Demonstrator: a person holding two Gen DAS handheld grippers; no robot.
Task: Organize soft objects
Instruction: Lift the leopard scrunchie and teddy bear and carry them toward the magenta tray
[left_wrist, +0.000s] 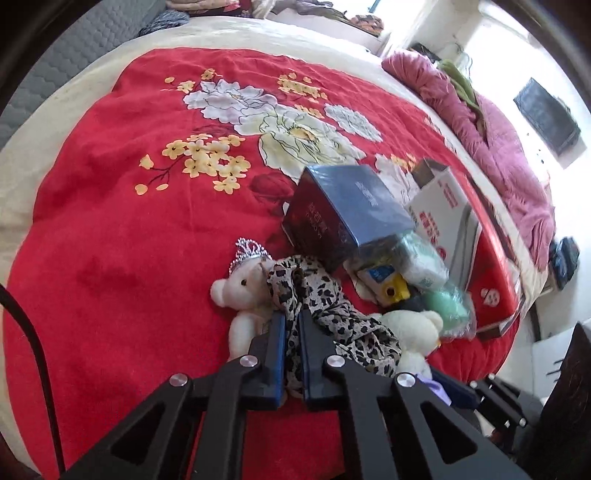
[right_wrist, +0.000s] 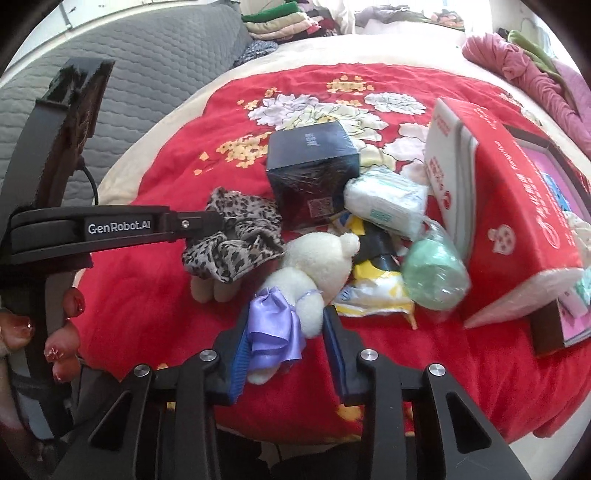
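A leopard-print scarf (left_wrist: 325, 310) lies bunched on the red floral bedspread (left_wrist: 129, 221), draped over a white teddy bear with a silver tiara (left_wrist: 243, 291). My left gripper (left_wrist: 291, 317) is shut on the scarf; in the right wrist view it (right_wrist: 221, 225) reaches in from the left onto the scarf (right_wrist: 236, 236). A second cream teddy bear in a purple satin dress (right_wrist: 306, 280) lies between the fingers of my right gripper (right_wrist: 286, 321), whose jaws touch its body. It also shows in the left wrist view (left_wrist: 413, 332).
A dark blue box (right_wrist: 314, 166), a tissue pack (right_wrist: 388, 203), a yellow packet (right_wrist: 373, 291), a green bagged roll (right_wrist: 432, 273) and a red-and-white carton (right_wrist: 498, 206) crowd the bed's right side. Pink bedding (left_wrist: 491, 140) lies beyond.
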